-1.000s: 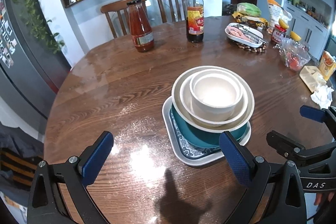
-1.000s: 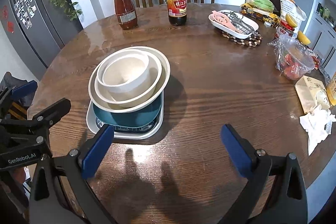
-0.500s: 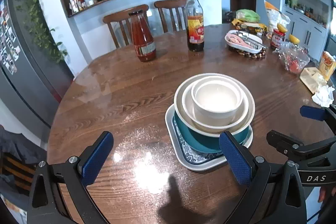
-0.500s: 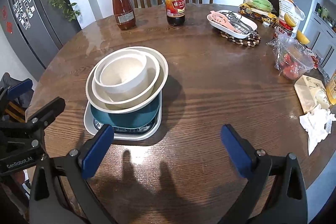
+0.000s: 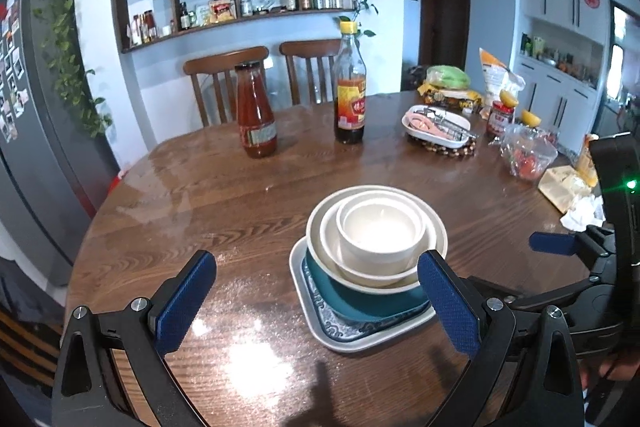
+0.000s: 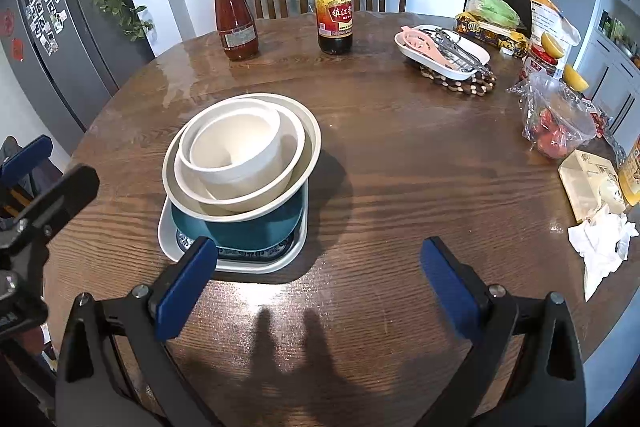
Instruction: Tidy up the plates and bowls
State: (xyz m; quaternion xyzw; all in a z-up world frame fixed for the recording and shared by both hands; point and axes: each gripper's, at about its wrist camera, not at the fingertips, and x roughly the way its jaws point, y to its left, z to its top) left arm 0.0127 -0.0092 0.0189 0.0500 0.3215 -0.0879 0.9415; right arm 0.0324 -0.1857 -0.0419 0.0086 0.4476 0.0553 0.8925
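A stack of dishes stands on the round wooden table (image 5: 224,211): a white square plate with blue pattern (image 5: 352,337) at the bottom, a teal plate (image 5: 360,301) on it, then a wide cream bowl (image 5: 434,227), a smaller cream bowl (image 5: 332,239) and a small white bowl (image 5: 380,235) nested on top. The stack also shows in the right wrist view (image 6: 240,167). My left gripper (image 5: 316,303) is open and empty, just in front of and left of the stack. My right gripper (image 6: 316,283) is open and empty, in front of and right of the stack.
At the table's far side stand a red sauce bottle (image 5: 256,115) and a dark vinegar bottle (image 5: 351,95). A white dish of utensils (image 5: 438,125) on a beaded mat, a bag of tomatoes (image 6: 556,119), jars, snack packets and crumpled tissue (image 6: 600,239) lie at the right. Two chairs stand behind.
Both grippers have drawn back and risen a little from the stack, the left view tilting up to show more of the shelves. The dishes have not moved. Both grippers stay open.
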